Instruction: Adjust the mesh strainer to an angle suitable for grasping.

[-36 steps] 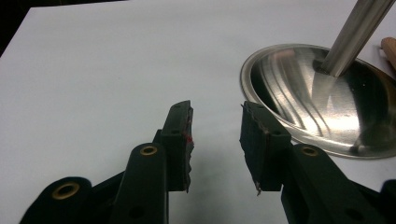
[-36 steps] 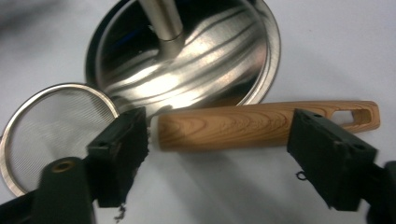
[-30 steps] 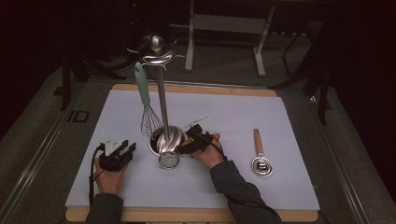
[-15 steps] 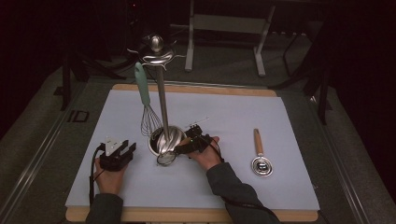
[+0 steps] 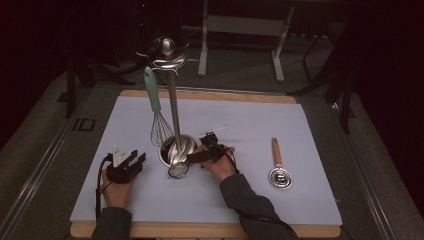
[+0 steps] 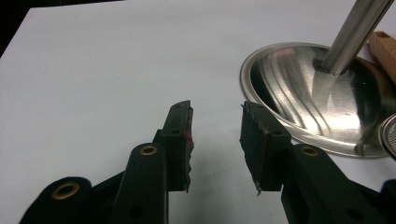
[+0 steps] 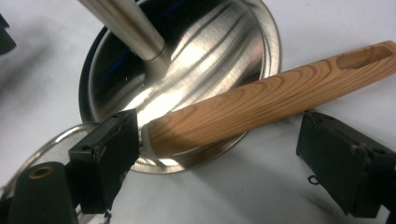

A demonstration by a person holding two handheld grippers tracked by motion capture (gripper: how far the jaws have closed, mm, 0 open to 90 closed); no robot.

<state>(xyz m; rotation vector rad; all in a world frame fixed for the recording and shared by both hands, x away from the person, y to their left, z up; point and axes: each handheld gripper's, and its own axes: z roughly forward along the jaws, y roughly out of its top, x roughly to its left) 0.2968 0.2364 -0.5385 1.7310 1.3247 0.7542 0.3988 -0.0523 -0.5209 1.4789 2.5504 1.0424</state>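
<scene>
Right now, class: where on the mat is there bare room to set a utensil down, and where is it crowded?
Free: the mat between the strainer at the stand's base and the wooden-handled scoop, and left of the whisk. Crowded: around that base, where the right gripper straddles the strainer's handle.

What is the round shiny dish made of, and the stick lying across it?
The dish, the base of the utensil stand, looks like polished metal, probably steel: it mirrors the light in bright streaks. The stick is a strainer's handle and looks like pale, smooth wood, with wavy brown grain lines along it.

White mat (image 5: 240, 120) on wooden table (image 5: 210, 95)
</scene>
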